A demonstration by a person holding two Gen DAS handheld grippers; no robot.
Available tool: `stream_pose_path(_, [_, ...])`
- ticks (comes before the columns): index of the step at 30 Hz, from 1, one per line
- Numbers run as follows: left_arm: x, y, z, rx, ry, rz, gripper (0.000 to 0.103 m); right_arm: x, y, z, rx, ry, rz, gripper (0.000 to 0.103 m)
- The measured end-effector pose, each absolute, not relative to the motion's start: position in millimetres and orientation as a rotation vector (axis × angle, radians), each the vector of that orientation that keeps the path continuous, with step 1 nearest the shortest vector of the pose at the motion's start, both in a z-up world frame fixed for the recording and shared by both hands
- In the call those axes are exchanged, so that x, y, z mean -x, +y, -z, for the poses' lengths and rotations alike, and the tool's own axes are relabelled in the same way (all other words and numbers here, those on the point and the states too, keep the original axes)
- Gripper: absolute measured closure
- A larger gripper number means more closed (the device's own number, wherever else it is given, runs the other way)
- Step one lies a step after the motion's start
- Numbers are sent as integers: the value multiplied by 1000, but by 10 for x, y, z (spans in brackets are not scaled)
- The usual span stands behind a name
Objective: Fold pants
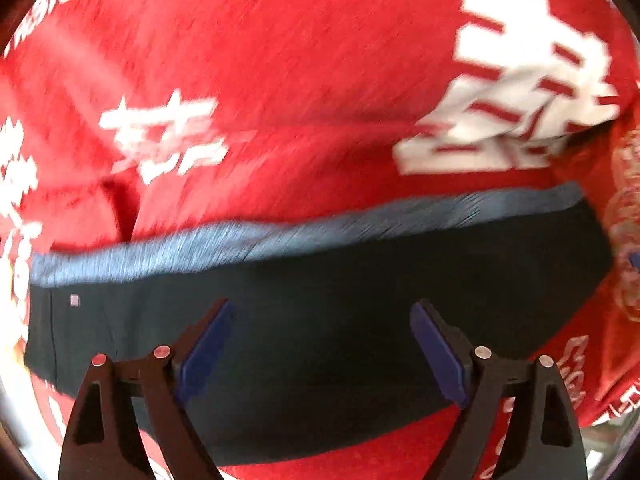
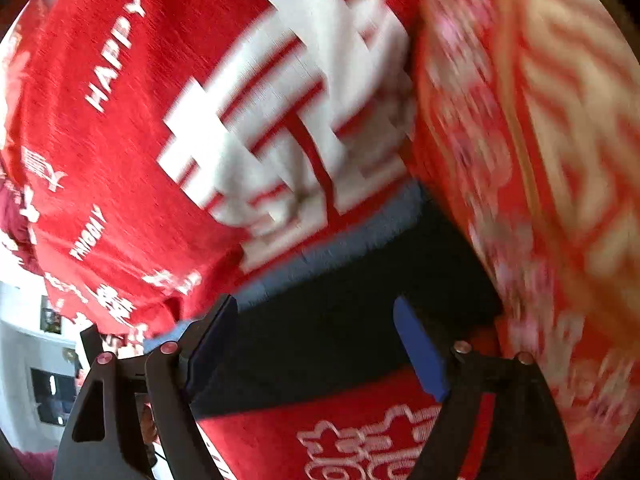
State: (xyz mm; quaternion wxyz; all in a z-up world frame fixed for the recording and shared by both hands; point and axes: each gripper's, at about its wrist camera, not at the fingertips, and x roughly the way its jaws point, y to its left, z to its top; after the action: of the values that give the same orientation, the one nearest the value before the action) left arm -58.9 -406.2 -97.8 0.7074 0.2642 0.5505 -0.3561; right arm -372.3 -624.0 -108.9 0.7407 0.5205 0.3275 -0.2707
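Pants, dark navy cloth with a grey-blue band along the upper edge (image 1: 320, 320), are lying flat on a red bedspread printed with large white characters (image 1: 280, 60). Both views are showing no container. A small pale square tag (image 1: 75, 300) is sitting on the pants near their left end, its writing too small to read. On the red bedspread beyond the pants in the right wrist view, white letters are reading "HAPPY" (image 2: 114, 50); other small lettering there is too blurred to make out. To the right of the pants a red cloth with a blurred pink and white pattern (image 2: 540, 160) is rising. The left gripper (image 1: 322, 344) is hanging over the pants with its blue-padded fingers (image 1: 204, 350) spread wide and nothing pinched between them. The right gripper (image 2: 316, 340) is likewise standing wide apart above the pants (image 2: 340, 320), its blue pads (image 2: 420, 354) gripping nothing
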Motion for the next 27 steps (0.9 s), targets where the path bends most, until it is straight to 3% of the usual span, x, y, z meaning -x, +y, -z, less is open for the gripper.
stream_pose_path(2, [553,-3969,1140,-591,1246,741,13,3808,-6121,1377,-1190,786,646,23])
stream_pose_path(4, [533,-3907,1261,-596,1258,708,13,3917,-6074,1707,-1288,813,693,37])
stream_pose_path(6, [528,-3858,1378,-602,1271,688,13,3964,-6105,1919,-1316,807,740,44])
stream_pose_path(9, [554,-3829,1507,-625,1286,671,13,3898,-6194,2010,-1302,804,776,78])
stream_pose_path(11, [585,-3811,1502,-625,1277,678,13,3842,-6229,1919,-1268,795,765,87])
stream_pose_path(15, [693,-3793,1537,-686,1239,695,12,3925,-6205,1814,-1214,828,743,89])
stream_pose_path(17, [686,-3732,1586,-667,1227,680,3,3968,-6183,1963,-1185,917,775,89])
stream_pose_path(21, [545,-3712,1589,-619,1339,668,3,3926,-6109,1903,-1093,1001,769,81])
stream_pose_path(24, [518,-3796,1369,-603,1265,702,3,3878,-6035,1569,-1022,944,757,81])
stream_pose_path(26, [488,-3942,1269,-606,1202,720,3,3670,-6058,1414,-912,949,716,73])
stream_pose_path(27, [465,-4038,1252,-602,1187,727,3,3601,-6079,1413,-888,956,701,61])
